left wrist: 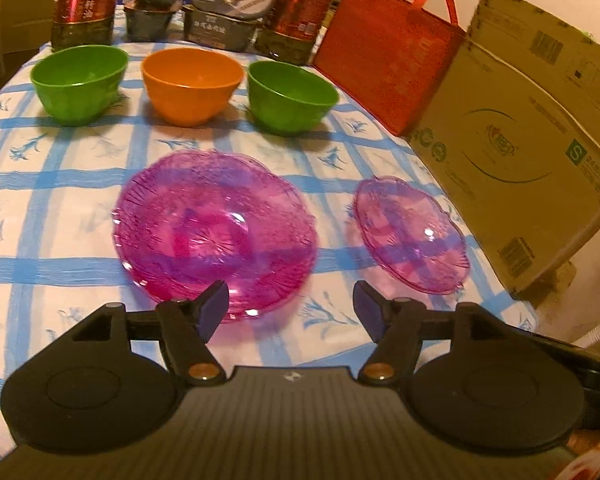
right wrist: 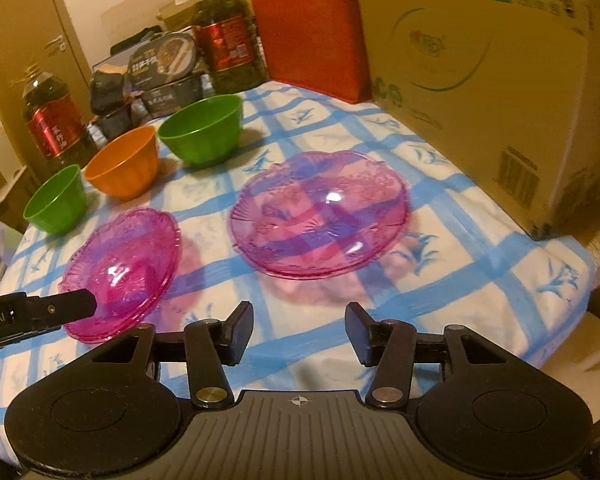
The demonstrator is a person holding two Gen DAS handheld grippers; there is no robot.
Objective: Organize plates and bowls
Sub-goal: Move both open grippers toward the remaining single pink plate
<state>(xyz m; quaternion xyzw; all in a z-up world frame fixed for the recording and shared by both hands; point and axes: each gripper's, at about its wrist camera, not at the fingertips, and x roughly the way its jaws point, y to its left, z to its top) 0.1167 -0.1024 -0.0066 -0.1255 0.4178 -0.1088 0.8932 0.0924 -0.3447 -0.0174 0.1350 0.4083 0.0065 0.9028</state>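
Two clear pink plates lie on the blue-checked tablecloth. In the left wrist view the left pink plate (left wrist: 215, 232), which looks like a stack of two, lies just ahead of my open, empty left gripper (left wrist: 289, 306). The right pink plate (left wrist: 412, 234) lies apart to its right. In the right wrist view my open, empty right gripper (right wrist: 300, 332) hovers short of the right pink plate (right wrist: 320, 212). The left gripper's finger (right wrist: 71, 304) touches the near rim of the left pink plate (right wrist: 123, 268). A green bowl (left wrist: 79, 82), an orange bowl (left wrist: 191, 84) and a second green bowl (left wrist: 291, 96) stand in a row behind.
A large cardboard box (left wrist: 532, 140) and a red bag (left wrist: 388, 56) stand along the table's right side. Oil bottles (left wrist: 85, 0) and food boxes (left wrist: 223, 8) crowd the back edge. The table's front right corner (right wrist: 572, 280) drops off near the right gripper.
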